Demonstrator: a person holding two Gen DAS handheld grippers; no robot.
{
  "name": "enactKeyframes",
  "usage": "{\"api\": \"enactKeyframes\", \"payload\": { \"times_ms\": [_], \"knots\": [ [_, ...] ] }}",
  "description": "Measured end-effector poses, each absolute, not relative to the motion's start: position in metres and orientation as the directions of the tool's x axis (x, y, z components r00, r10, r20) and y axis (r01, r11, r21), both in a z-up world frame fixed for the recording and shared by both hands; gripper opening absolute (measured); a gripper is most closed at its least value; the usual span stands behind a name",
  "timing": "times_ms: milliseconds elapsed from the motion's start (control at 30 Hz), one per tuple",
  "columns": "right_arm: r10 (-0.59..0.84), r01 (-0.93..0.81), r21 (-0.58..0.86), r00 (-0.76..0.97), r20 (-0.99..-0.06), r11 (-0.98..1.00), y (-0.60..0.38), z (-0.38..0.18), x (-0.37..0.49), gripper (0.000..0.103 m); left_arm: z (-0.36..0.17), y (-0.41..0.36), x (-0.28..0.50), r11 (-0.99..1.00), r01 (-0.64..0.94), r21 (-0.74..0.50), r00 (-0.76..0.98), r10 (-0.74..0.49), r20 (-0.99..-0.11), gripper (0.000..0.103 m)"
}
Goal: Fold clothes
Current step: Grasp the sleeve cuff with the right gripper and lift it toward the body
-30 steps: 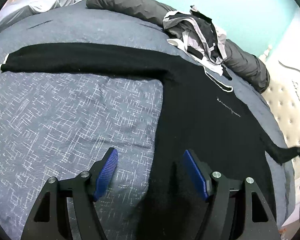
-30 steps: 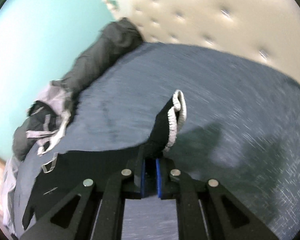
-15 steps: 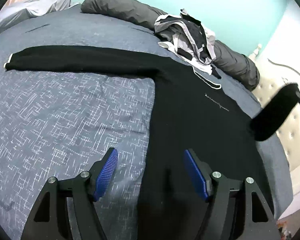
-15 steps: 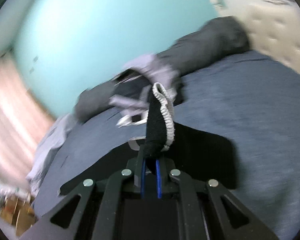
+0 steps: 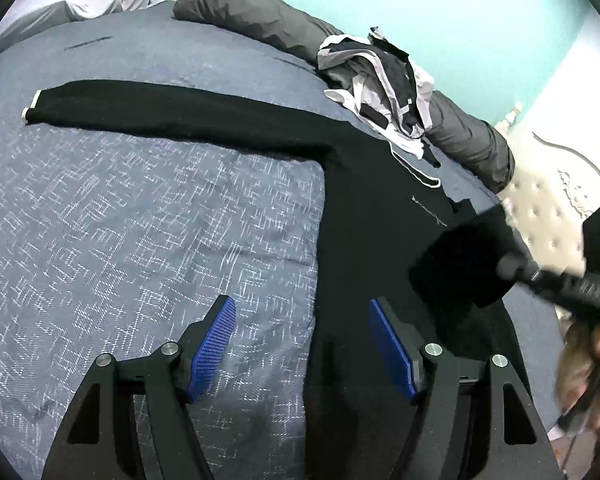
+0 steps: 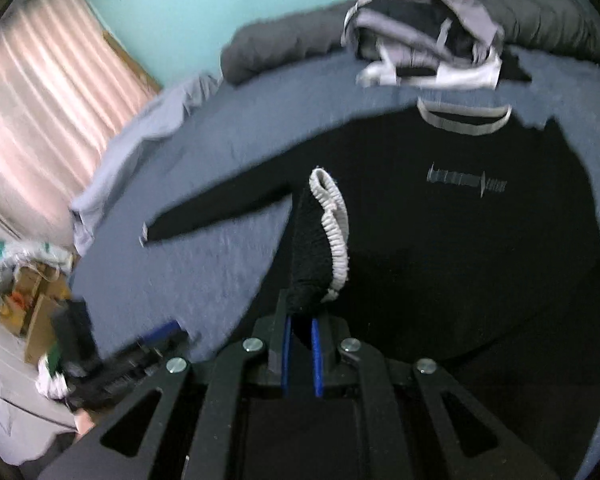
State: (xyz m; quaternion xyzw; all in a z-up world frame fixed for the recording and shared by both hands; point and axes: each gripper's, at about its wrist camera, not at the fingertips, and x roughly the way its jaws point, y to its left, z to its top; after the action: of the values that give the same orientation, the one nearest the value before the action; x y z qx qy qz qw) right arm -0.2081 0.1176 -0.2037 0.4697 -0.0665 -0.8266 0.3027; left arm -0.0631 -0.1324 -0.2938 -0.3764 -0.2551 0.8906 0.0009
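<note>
Blue bedding (image 5: pixel 148 216) with thin white marks fills most of both views, and a green wall (image 5: pixel 460 4) is seen behind it. A long grey pillow (image 5: pixel 260 20) is laid along the far edge of the bed. A black sweater (image 5: pixel 372 208) is spread flat on the bed, with its neck toward the pillow. One sleeve (image 5: pixel 160 108) is stretched straight out to the side of the sweater, flat on the bed. A pile of clothes (image 5: pixel 384 84) in grey, white and black is heaped between the sweater's neck and the pillow. The left gripper (image 5: pixel 302 346) is held just above the sweater's lower edge, with its blue fingers (image 5: pixel 214 346) wide apart and nothing between them. The right gripper (image 6: pixel 300 354) is held over the sweater's body, its fingers pinched tight on the other sleeve's cuff (image 6: pixel 326 236), which has a white ribbed edge and is lifted off the bed.
</note>
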Motion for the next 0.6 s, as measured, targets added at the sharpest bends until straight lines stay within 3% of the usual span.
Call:
{"api": "enactKeyframes", "payload": {
  "times_ms": [133,267,400,600],
  "knots": [
    [-0.525,0.422,0.369,-0.355,-0.774,-0.828,0.106,-0.230,-0.197,0.013,-0.294,-0.131,-0.065,-0.870,0.181,-0.459,-0.716,0.203,-0.667,0.073],
    [-0.527,0.424,0.374,-0.337,-0.780,-0.825,0.110,-0.237,-0.197,0.036,-0.294,-0.128,-0.067,-0.871,0.167,-0.462,-0.715,0.215,-0.665,0.073],
    [-0.550,0.473,0.360,-0.364,-0.751,-0.804,0.130,-0.223,-0.187,0.039,-0.292,-0.121,-0.071,-0.880,0.139,-0.453,-0.712,0.229,-0.663,0.073],
    [-0.417,0.359,0.270,-0.440,-0.795,-0.893,0.199,-0.223,-0.197,0.039,-0.292,-0.101,-0.080,-0.895,0.073,-0.440,-0.690,0.274,-0.670,0.073]
  ]
}}
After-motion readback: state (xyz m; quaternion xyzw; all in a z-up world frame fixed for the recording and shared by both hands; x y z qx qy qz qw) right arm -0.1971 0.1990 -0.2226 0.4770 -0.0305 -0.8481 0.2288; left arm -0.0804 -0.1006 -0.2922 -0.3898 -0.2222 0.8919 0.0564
